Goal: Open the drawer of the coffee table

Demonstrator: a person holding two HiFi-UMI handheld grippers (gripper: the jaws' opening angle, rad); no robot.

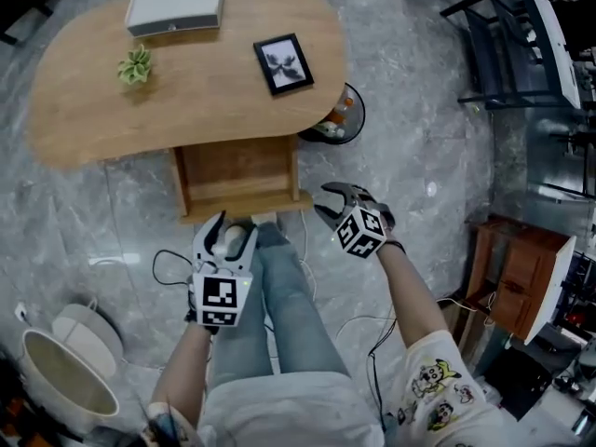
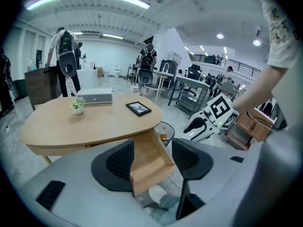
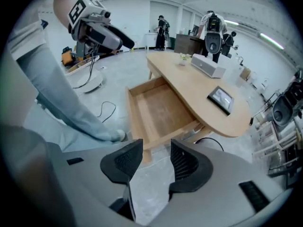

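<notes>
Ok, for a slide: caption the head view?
Drawer of the coffee table stands open and empty; left gripper and right gripper, both open, hold nothing in front of it.

One coffee table (image 1: 186, 91) is standing with one drawer (image 1: 237, 170) sticking out of its near side. One grey box (image 1: 175, 5), one small plant (image 1: 136, 64) and one picture frame (image 1: 284, 63) are sitting on the table. One round stand (image 1: 340, 119) is standing just beside it. Two grippers, the left gripper (image 1: 231, 236) and the right gripper (image 1: 324, 199), are hovering in front of it.
</notes>
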